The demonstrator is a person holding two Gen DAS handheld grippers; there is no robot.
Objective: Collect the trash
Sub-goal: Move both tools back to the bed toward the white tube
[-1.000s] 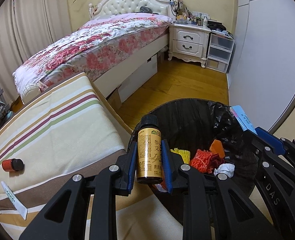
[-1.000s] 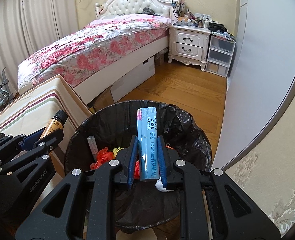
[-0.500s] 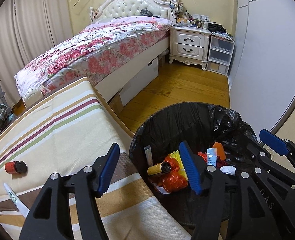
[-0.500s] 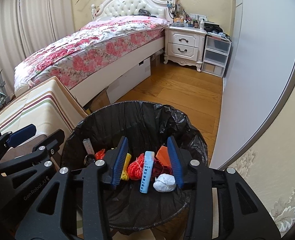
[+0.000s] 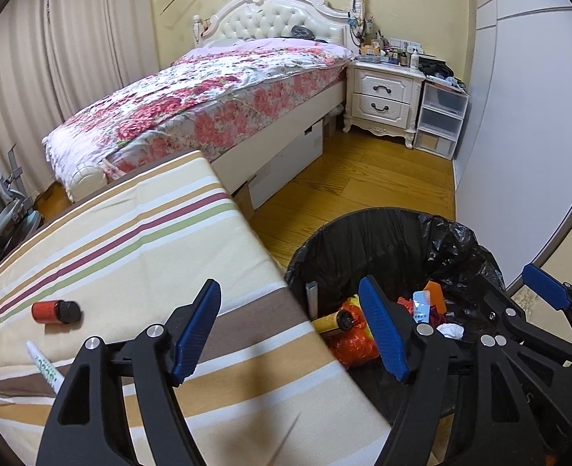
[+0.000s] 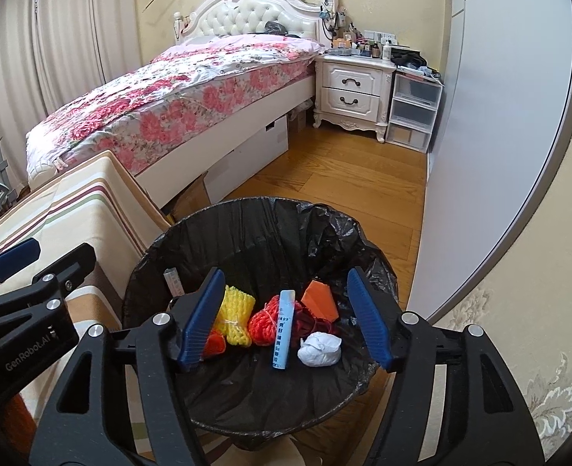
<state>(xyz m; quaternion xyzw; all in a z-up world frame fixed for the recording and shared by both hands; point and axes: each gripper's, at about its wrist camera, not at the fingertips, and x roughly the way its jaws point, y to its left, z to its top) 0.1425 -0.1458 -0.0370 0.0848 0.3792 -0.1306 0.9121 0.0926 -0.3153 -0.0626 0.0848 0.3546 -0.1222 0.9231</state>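
Observation:
A black-lined trash bin [image 6: 247, 225] [image 5: 394, 229] stands on the floor beside the striped surface [image 5: 130, 256]. Inside lie a gold bottle [image 5: 330, 320], a blue tube [image 6: 284, 328], yellow foam net [image 6: 233, 312], red netting [image 6: 264, 316], an orange piece [image 6: 319, 303] and a white paper wad [image 6: 320, 348]. My left gripper [image 5: 290, 332] hangs over the bin's left rim, jaws opening, nothing between them. My right gripper [image 6: 286, 320] is above the bin, jaws opening and empty. A red bottle [image 5: 55, 312] and a white tube [image 5: 45, 365] lie on the striped surface.
A bed with a floral cover [image 5: 216, 93] fills the back left. A white nightstand [image 5: 383, 101] and plastic drawers [image 5: 439, 118] stand at the far wall. Wooden floor [image 5: 363, 178] runs between bed and grey wardrobe door [image 5: 526, 136].
Both grippers opened. The gold bottle fell from the left one and the blue tube from the right one into the bin. The left gripper drew back slightly over the striped surface.

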